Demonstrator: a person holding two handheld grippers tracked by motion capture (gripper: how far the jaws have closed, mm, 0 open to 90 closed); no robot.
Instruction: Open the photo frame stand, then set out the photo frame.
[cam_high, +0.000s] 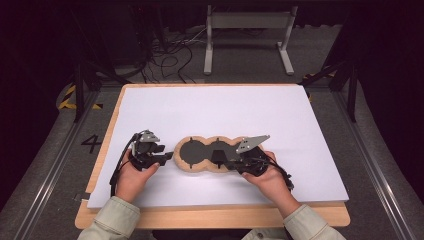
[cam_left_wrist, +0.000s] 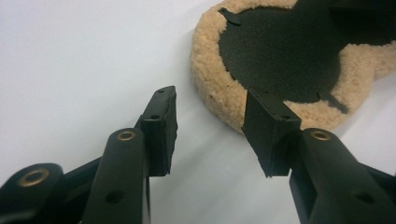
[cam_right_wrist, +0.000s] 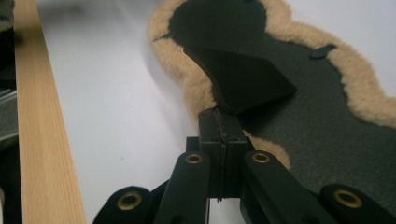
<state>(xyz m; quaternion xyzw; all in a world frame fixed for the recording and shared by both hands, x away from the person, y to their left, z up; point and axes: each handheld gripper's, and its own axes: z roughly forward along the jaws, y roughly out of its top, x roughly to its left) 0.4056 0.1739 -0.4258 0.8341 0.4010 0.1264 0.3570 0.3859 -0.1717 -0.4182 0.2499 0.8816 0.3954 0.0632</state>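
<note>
White table sheet evenly lit from overhead w/ mild glare, room beyond it dark, soft shadows; both gripper views blur at near edges, high view slightly grainy.

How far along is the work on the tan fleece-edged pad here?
Done: the right gripper has pinched a black flap of the tan fleece-edged, dark-centred pad and lifted it. In hand: the left gripper stands open at the pad's other end. Left: gripping that end; the pad lies flat.

left gripper jaws apart, right gripper jaws clamped
</note>
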